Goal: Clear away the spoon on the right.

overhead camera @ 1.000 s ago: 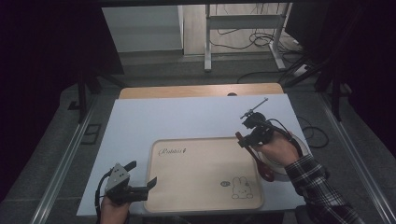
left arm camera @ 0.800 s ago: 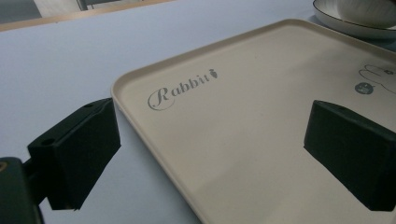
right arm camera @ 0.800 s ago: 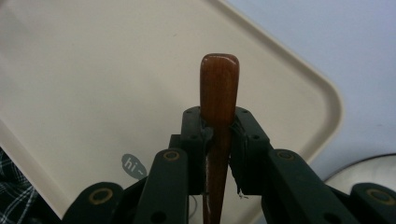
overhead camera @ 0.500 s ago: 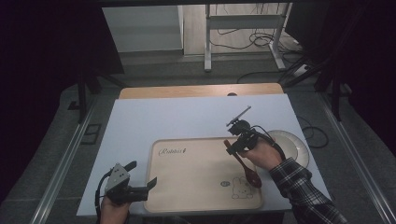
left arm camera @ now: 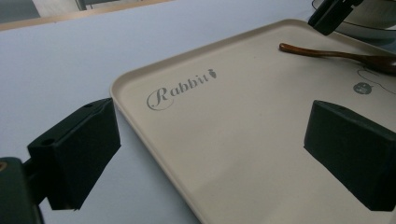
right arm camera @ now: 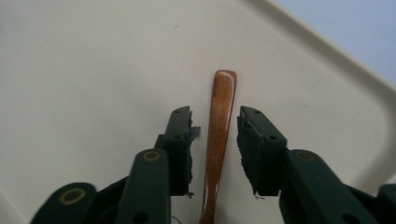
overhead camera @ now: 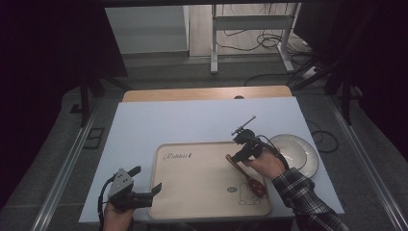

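Note:
A brown wooden spoon (overhead camera: pixel 250 180) lies on the cream "Rabbit" tray (overhead camera: pixel 192 178), bowl toward the near right corner. My right gripper (overhead camera: pixel 239 156) stands low over the far end of the spoon's handle. In the right gripper view the spoon handle (right arm camera: pixel 222 107) lies between the jaws of my right gripper (right arm camera: pixel 215 140), which have just been opening; a gap shows on each side of the wood. My left gripper (overhead camera: pixel 146 179) is open at the tray's near left corner. In the left gripper view it (left arm camera: pixel 215 149) straddles the tray's edge (left arm camera: pixel 140 116), and the spoon (left arm camera: pixel 327 52) lies farther off.
A white plate (overhead camera: pixel 300 151) sits on the pale blue table just right of the tray, close behind my right hand; its rim (left arm camera: pixel 369 23) shows in the left gripper view. A wooden strip (overhead camera: pixel 207 93) runs along the table's far edge.
My right gripper moved left and down from the plate side onto the tray, bringing the spoon down flat. Its jaws have parted off the handle. The left gripper stayed put.

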The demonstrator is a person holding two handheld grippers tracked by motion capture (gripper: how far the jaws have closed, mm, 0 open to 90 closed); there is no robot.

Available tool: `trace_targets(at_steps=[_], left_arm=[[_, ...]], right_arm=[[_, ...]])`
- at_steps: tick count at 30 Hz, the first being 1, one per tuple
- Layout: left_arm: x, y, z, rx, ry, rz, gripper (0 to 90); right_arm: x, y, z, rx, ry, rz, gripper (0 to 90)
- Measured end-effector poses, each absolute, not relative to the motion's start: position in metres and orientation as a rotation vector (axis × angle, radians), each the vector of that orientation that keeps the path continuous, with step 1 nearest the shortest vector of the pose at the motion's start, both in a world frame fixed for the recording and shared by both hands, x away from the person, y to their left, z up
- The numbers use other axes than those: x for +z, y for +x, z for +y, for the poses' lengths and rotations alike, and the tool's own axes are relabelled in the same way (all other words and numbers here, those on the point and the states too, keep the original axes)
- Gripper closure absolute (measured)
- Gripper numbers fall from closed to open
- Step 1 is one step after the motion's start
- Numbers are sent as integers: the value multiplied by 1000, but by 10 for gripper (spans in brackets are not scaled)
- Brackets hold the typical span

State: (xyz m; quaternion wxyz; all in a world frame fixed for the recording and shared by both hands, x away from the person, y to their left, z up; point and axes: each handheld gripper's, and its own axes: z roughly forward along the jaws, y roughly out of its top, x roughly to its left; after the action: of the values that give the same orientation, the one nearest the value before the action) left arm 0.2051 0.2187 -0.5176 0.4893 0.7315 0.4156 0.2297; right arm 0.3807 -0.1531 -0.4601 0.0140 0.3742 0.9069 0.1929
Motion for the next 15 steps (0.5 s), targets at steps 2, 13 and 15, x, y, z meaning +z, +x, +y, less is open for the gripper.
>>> trace_targets(at_steps=[2,13,15], left_arm=[[-517,205,218,559,1777,1010,31],[-517,205,218,560,1778,1009,31],[-517,205,218,561,1778,1009,31]], right_arm=[[-457,378,-154,626,1127,2819,622],[-459,357,-151,722,949,2790,487],[-460,354,-151,740,925,2782,513]])
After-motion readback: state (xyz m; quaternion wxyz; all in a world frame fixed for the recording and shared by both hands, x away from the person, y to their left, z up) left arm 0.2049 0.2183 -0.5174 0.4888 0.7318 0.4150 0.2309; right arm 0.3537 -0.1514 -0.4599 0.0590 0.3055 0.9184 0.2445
